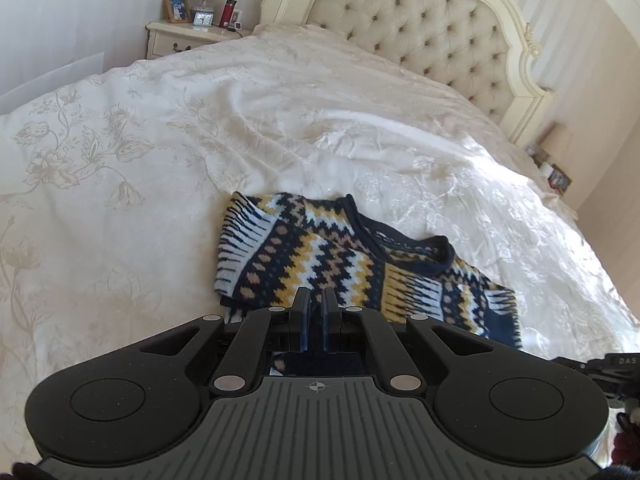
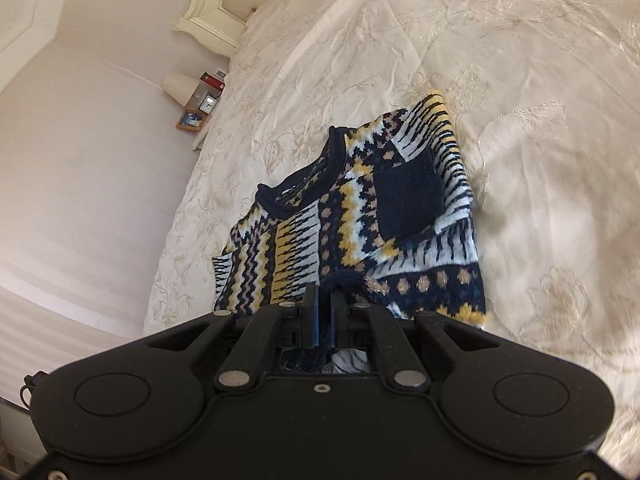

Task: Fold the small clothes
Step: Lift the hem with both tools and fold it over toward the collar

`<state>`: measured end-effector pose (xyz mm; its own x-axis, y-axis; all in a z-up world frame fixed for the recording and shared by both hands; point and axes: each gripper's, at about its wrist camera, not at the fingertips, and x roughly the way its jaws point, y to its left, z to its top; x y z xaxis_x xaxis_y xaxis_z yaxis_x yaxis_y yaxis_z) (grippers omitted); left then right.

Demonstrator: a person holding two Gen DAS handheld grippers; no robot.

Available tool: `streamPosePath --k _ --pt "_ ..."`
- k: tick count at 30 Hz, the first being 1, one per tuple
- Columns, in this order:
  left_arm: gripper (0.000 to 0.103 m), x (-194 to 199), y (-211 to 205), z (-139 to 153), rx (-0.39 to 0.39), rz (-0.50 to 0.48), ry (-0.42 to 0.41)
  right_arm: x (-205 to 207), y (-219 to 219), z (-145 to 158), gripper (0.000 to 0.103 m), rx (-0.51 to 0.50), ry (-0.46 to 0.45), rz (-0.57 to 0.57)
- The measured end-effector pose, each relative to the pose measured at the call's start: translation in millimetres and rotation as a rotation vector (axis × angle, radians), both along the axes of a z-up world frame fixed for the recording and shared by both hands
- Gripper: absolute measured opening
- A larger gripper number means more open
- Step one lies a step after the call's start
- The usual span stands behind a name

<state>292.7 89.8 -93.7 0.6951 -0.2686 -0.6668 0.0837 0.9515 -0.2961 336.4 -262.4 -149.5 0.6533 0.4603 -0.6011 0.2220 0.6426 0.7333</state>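
Right wrist view, tool (image 2: 324,304) pinching knitted zigzag sweater (image 2: 360,216), embroidered satin bedspread (image 2: 520,80)

2 wrist fisheyes, each looking forward over its own black tool body. Left view faces up the cream floral-embroidered bed (image 1: 200,120) toward the tufted cream headboard (image 1: 420,28). Right view is rolled, low, close. Both share the navy, yellow and white patterned knit sweater (image 1: 320,256) (image 2: 360,216), the bed (image 2: 520,80) and the cluttered nightstand (image 1: 188,34).

Small knitted sweater (image 1: 320,252), navy, yellow, tan and white zigzag pattern, navy-trimmed neckline; lies partly folded and rumpled on cream floral bedspread (image 1: 140,140).
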Motion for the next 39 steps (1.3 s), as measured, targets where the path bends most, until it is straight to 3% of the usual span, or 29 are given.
streamPosePath --k 5,10,12,17,21,28,29,30,39 --pt "0.008 18.3 -7.2 -10.2 0.078 -0.024 0.049 17.9 -6.1 -14.9 0.011 0.005 0.026 0.007" --pt "0.011 29.6 -17.3 -42.0 0.178 -0.140 0.231 23.1 -14.1 -29.8 0.012 0.015 0.074 0.020" --pt "0.033 29.4 -22.2 -53.8 0.224 -0.178 0.256 22.9 -15.6 -34.1 0.012 0.002 0.089 0.026" --pt "0.037 37.8 -34.7 -72.0 0.288 -0.260 0.254 19.6 -14.2 -38.9 0.012 -0.004 0.110 0.010" --pt "0.039 51.9 -39.9 -78.9 0.265 -0.295 0.242 17.5 -11.2 -38.2 0.012 -0.018 0.119 -0.017" --pt "0.035 70.7 -52.0 -89.1 0.170 -0.412 0.292 15.6 -3.0 -32.2 0.012 -0.037 0.144 -0.092" --pt "0.018 68.5 -51.2 -88.2 0.160 -0.411 0.278 15.3 -1.9 -32.3 0.012 -0.038 0.148 -0.101" --pt "0.009 65.7 -49.0 -87.0 0.137 -0.412 0.272 15.1 -1.0 -32.4 0.012 -0.038 0.151 -0.109" --pt "0.008 37.3 -28.4 -24.2 0.069 -0.279 0.070 7.6 9.3 -0.6 0.012 -0.036 0.113 -0.157"
